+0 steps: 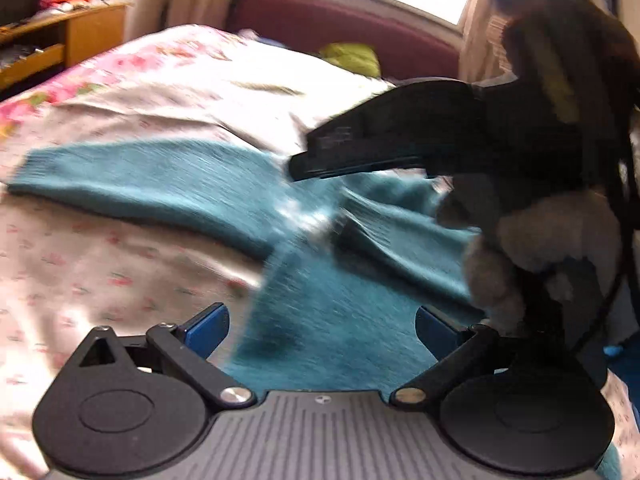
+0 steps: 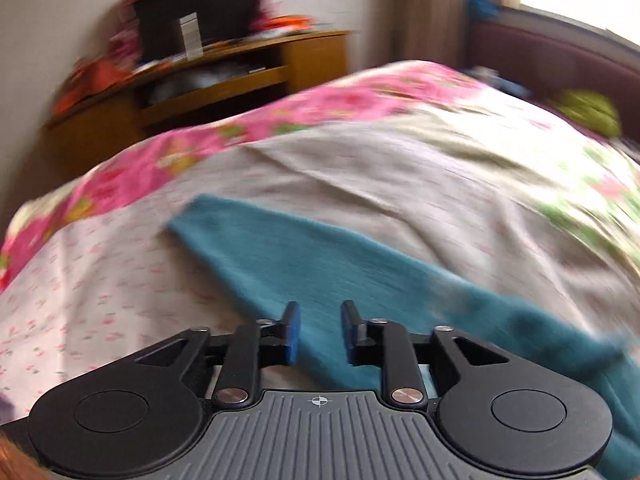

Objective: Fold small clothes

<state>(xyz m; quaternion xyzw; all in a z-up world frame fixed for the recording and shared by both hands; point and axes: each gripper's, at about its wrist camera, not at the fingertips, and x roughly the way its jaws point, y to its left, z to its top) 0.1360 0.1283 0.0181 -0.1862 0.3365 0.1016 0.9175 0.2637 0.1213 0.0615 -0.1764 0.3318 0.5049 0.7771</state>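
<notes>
Teal sweater (image 1: 320, 240) lies on bed (image 1: 120, 260) (floral sheet); left gripper (image 1: 322, 328) wide, right gripper (image 2: 319, 332) narrower, both empty.

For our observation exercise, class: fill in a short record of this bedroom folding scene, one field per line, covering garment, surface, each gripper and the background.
garment: teal knitted sweater, spread out, one sleeve stretched flat
surface: bed with floral pink-and-white sheet
left gripper: open, over the sweater, holding nothing
right gripper: fingers apart, narrow gap, over the sleeve, gripping nothing
background: wooden shelf unit, lime-green cloth near the window
image quality: motion-blurred
</notes>
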